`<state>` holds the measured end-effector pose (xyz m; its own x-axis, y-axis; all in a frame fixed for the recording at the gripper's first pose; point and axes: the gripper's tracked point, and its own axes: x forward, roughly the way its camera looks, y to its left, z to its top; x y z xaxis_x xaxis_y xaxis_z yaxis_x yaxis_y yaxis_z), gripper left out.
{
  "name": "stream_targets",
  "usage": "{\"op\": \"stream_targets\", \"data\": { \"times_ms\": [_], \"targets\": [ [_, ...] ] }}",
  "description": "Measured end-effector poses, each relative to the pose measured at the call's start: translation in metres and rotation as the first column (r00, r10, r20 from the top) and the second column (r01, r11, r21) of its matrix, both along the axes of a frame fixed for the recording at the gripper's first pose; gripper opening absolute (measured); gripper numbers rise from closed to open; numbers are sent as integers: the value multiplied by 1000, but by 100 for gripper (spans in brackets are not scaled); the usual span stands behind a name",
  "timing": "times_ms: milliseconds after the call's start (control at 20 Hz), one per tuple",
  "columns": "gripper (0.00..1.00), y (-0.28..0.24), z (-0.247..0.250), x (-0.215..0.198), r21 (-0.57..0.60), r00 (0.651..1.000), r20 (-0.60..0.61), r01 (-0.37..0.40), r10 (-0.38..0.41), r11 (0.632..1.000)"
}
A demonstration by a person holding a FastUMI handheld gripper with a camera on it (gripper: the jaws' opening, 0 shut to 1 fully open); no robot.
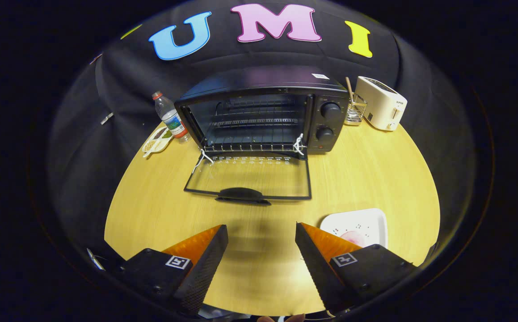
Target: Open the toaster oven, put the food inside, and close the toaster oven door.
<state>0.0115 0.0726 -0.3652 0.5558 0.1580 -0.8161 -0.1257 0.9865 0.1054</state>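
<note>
A black toaster oven (263,112) stands at the far side of the wooden table (151,210). Its glass door (250,179) lies folded down flat toward me, its handle (242,195) nearest the fingers. A wire rack (254,129) shows inside the open cavity. A white square plate (357,226) sits just ahead of the right finger, with a pink piece of food (352,236) on it, partly hidden by that finger. My gripper (262,230) hovers above the table short of the door, open, nothing between its fingers.
A water bottle (169,117) and a small dish of snacks (157,139) sit left of the oven. A wire holder with a wooden utensil (355,109) and a white toaster (380,108) stand to its right. Bare table lies between fingers and door.
</note>
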Motion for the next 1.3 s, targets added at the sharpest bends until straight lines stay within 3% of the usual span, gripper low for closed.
{"op": "stream_targets", "data": {
  "times_ms": [550,850,1050,1150,1250,1300],
  "targets": [
    [97,-192,-29,-14,-85,950,-285,107,-127,991],
    [97,-222,-72,-5,-75,917,-383,87,-109,993],
    [76,-232,-102,-1,-107,907,-413,46,-86,993],
    [58,-240,-112,0,-129,903,-420,42,-93,991],
    [25,-231,-116,-11,-82,882,-466,39,-73,996],
    [18,-234,-127,-17,-63,882,-466,45,-69,997]
  ]
}}
